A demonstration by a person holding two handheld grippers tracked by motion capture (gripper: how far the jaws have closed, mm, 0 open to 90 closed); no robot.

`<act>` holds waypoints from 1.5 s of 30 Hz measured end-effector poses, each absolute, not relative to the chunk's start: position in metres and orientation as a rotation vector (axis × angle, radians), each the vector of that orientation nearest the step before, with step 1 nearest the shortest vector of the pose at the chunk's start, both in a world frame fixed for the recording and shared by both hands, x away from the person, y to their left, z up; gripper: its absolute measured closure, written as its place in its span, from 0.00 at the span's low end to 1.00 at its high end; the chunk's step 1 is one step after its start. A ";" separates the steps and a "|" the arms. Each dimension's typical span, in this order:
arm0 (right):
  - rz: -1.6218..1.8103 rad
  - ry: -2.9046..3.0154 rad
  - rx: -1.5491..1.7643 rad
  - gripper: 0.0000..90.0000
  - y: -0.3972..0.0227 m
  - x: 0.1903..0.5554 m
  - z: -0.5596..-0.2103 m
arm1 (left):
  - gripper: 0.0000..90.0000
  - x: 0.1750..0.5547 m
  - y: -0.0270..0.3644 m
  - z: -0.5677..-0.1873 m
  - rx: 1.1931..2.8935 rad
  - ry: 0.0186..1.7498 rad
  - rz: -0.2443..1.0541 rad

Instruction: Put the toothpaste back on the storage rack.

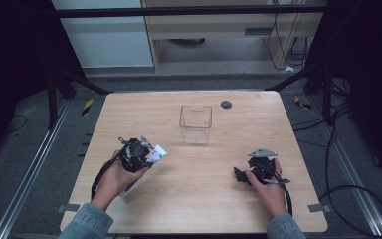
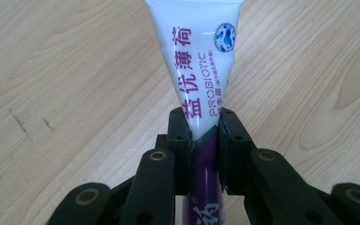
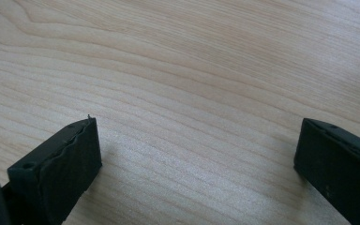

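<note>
In the high view, two denim sleeves enter from the 6 o'clock edge of the tabletop [image 1: 204, 199], each hand carrying a gripper. The left gripper [image 1: 146, 155] sits at about 8 o'clock from the tabletop centre; the right gripper [image 1: 239, 175] sits at about 4 o'clock, well apart from it. In the left gripper view, the left gripper [image 2: 201, 136] has its jaws closed on a toothpaste tube [image 2: 201, 70], the pads pressing both sides of the tube at the boundary between its white portion and its purple portion. The white portion, printed with purple lettering and the word PROBIOTIC, extends past the jaws toward 12 o'clock and widens to a flat crimped end; the purple portion runs back between the jaws toward 6 o'clock. In the high view, the toothpaste tube [image 1: 155, 153] projects from the jaws toward 2 o'clock, its white end above the wood surface. In the right gripper view, the right gripper [image 3: 197, 154] has its jaws wide apart, with bare wood grain between them and nothing gripped. Farther out, a clear plastic container [image 1: 196, 124] stands upright just past the tabletop centre toward 12 o'clock, apart from both grippers. A round dark grommet [image 1: 226, 104] lies near the far edge at about 1 o'clock.
</note>
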State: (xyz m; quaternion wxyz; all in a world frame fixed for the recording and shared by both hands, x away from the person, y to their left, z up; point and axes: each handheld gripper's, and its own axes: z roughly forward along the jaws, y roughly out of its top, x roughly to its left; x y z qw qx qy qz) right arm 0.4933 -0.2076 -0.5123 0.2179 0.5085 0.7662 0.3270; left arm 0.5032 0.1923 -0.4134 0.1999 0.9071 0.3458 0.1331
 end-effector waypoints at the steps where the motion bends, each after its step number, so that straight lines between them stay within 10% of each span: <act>1: 0.905 2.121 1.407 0.01 -0.208 0.493 -0.512 | 0.86 0.504 0.192 -0.412 2.531 0.966 0.368; 45: 0.912 2.140 1.387 0.01 -0.209 0.495 -0.513 | 0.86 0.527 0.156 -0.354 2.318 0.910 0.448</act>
